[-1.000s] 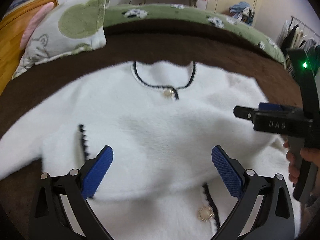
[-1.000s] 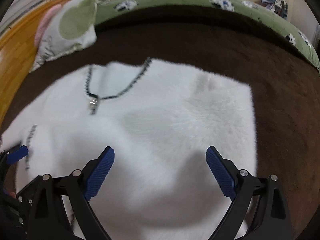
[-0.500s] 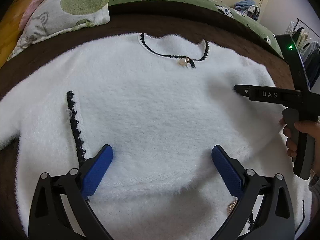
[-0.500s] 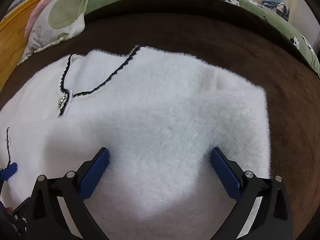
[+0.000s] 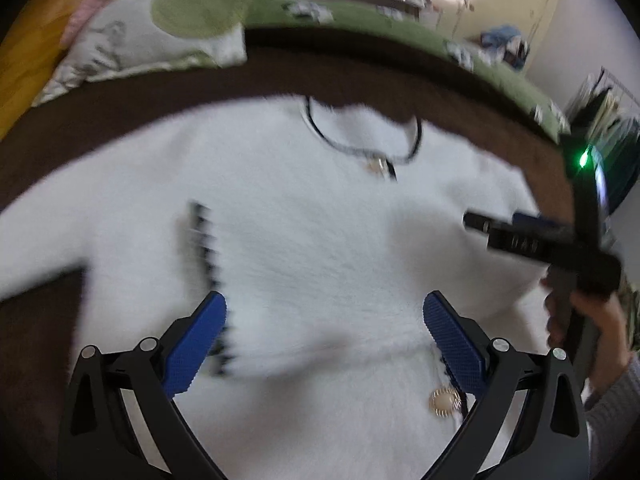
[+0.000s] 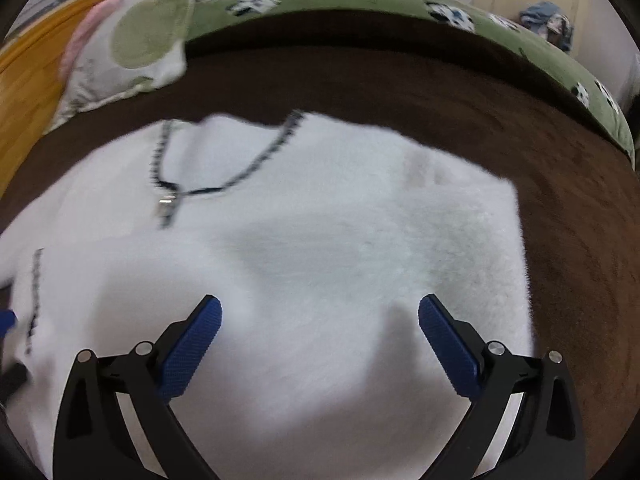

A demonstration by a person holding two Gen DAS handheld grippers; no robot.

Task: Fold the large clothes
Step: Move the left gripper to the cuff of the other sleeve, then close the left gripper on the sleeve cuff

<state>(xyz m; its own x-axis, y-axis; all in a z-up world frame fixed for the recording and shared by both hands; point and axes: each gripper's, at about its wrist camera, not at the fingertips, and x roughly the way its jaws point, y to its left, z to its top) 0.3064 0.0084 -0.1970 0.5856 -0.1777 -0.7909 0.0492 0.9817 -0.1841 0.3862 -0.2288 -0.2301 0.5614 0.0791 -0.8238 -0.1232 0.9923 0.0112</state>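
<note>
Both pairs of jaws stand wide and hold nothing. The left gripper (image 5: 324, 328) hangs over the near middle of the sweater (image 5: 304, 240), its pads clear of the pile; the right gripper (image 6: 320, 332) hangs over the sweater's right part (image 6: 328, 264), also clear, and its jaws have just been opening with nothing between them. The white fluffy sweater lies front up on the brown blanket (image 6: 400, 80) of the bed, neckline (image 5: 360, 148) at the far side, a black-trimmed edge (image 5: 208, 248) folded in at the left, a gold button (image 5: 444, 400) near. A pillow (image 5: 160, 24) sits far left. Judged from this, a sleeve fold looks done and the step in hand is choosing the next grasp; the next move calls for pinching an edge with each pair of jaws and carrying it evenly across
</note>
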